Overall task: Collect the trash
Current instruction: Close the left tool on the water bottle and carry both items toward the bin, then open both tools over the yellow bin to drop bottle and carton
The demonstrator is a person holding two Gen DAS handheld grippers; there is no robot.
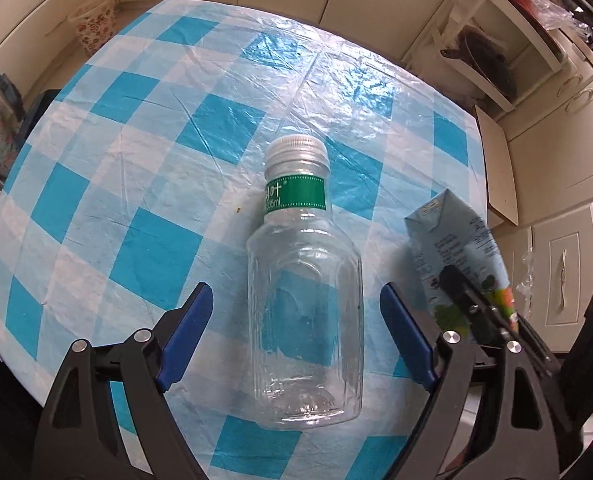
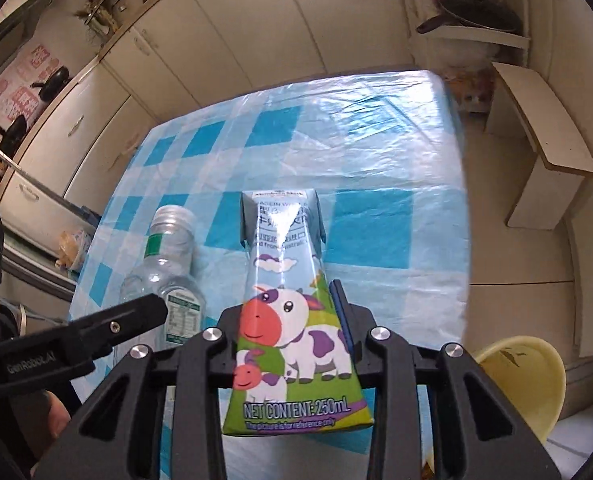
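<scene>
Blue-checked tablecloth (image 1: 156,240) (green-banded bottle (image 1: 302,256))

Right gripper (image 2: 292,320) is clamped on a milk carton (image 2: 292,300) printed with a cartoon cow, both pads pressed to its sides, above a table (image 2: 376,152) under a blue-and-white checked plastic cloth. Left of the carton a clear plastic bottle (image 2: 168,256) with a green neck label and silver cap stands on the cloth, with the left gripper's black finger (image 2: 116,324) crossing in front of its lower part. Near right, beyond the table edge, sits a yellow bin (image 2: 528,384).
</scene>
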